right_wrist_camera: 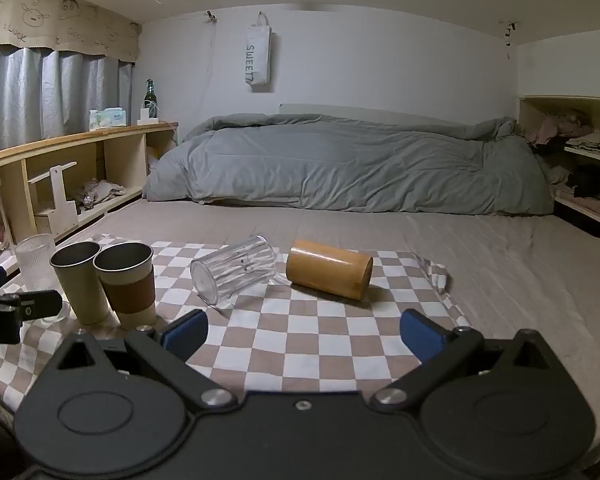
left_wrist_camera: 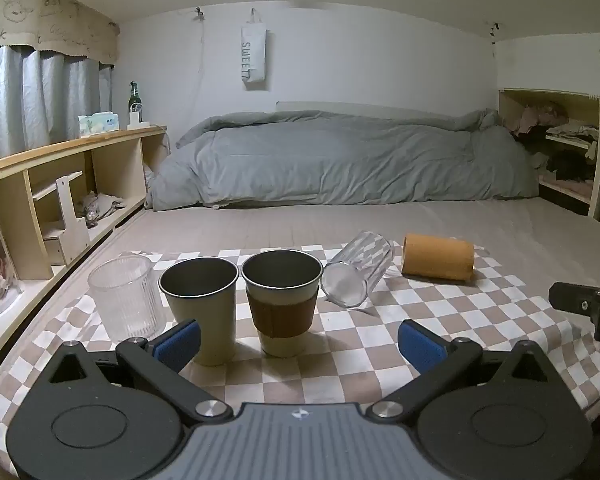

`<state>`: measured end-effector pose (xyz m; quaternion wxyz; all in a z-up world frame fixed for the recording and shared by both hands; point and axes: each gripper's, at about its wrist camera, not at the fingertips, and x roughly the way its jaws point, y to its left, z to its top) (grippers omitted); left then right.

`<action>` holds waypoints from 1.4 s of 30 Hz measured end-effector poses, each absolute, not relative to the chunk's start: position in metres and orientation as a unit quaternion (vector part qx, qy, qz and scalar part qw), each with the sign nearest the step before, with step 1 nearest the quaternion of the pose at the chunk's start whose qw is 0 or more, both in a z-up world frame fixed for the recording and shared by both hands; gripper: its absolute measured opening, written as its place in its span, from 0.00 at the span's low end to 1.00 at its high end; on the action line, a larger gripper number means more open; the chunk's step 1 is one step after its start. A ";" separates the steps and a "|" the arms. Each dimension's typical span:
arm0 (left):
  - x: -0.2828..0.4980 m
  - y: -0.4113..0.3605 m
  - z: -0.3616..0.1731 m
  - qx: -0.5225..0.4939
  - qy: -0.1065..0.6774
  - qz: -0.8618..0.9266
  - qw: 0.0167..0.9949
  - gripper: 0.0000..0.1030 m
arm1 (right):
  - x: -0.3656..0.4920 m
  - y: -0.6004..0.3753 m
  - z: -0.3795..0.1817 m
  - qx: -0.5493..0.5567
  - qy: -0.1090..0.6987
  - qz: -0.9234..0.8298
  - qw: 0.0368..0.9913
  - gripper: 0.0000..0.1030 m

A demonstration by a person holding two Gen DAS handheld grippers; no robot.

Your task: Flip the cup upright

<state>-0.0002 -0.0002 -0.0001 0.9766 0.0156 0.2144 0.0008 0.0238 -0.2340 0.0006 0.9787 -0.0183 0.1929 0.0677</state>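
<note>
Right wrist view, right gripper low over checkered cloth, both grippers' jaws spread, empty, clear cup lying sideways

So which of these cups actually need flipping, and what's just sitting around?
For the job:
- clear faceted glass, on its side
- bamboo cup, on its side
- both open grippers: left, right

Just there:
- ribbed glass, upright
- plain metal cup, upright
- sleeved cup, upright
- checkered cloth

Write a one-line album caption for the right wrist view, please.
Open right gripper faces a clear glass and a wooden cup lying on their sides on the checkered cloth.
</note>
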 end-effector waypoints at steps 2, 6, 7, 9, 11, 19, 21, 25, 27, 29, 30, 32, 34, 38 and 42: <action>-0.001 0.001 0.000 0.014 0.213 0.001 0.977 1.00 | 0.024 -0.234 0.001 -0.019 0.193 0.067 0.979 1.00; 0.000 0.000 0.000 0.018 0.215 0.001 0.976 1.00 | 0.024 -0.233 0.001 -0.020 0.192 0.067 0.979 1.00; 0.000 -0.001 0.000 0.019 0.215 0.001 0.976 1.00 | 0.024 -0.234 0.001 -0.019 0.193 0.068 0.979 1.00; 0.000 -0.001 0.000 0.020 0.216 0.001 0.976 1.00 | 0.024 -0.234 0.001 -0.019 0.193 0.068 0.979 1.00; 0.000 -0.001 0.000 0.019 0.216 0.001 0.976 1.00 | 0.025 -0.234 0.001 -0.018 0.192 0.068 0.979 1.00; 0.000 -0.001 0.000 0.021 0.216 0.001 0.976 1.00 | 0.024 -0.233 0.001 -0.020 0.191 0.067 0.979 1.00; 0.000 -0.001 0.000 0.021 0.216 0.001 0.976 1.00 | 0.024 -0.233 0.001 -0.021 0.191 0.067 0.979 1.00; 0.000 -0.001 0.000 0.021 0.216 0.001 0.976 1.00 | 0.024 -0.233 0.001 -0.021 0.191 0.068 0.979 1.00; 0.000 -0.001 0.000 0.022 0.216 0.001 0.976 1.00 | 0.024 -0.233 0.001 -0.021 0.191 0.068 0.979 1.00; 0.000 -0.001 0.000 0.022 0.216 0.001 0.976 1.00 | 0.024 -0.233 0.001 -0.021 0.191 0.067 0.979 1.00; 0.000 -0.001 0.000 0.022 0.216 0.001 0.976 1.00 | 0.024 -0.233 0.001 -0.021 0.191 0.067 0.979 1.00; 0.000 -0.001 0.000 0.022 0.216 0.001 0.976 1.00 | 0.024 -0.233 0.001 -0.021 0.191 0.067 0.979 1.00; 0.000 -0.001 0.000 0.022 0.216 0.001 0.976 1.00 | 0.024 -0.233 0.001 -0.022 0.191 0.067 0.979 1.00; 0.000 -0.001 0.000 0.022 0.217 0.001 0.976 1.00 | 0.025 -0.233 0.000 -0.022 0.190 0.067 0.979 1.00; 0.000 -0.001 0.000 0.023 0.217 0.001 0.976 1.00 | 0.025 -0.233 0.000 -0.022 0.191 0.067 0.979 1.00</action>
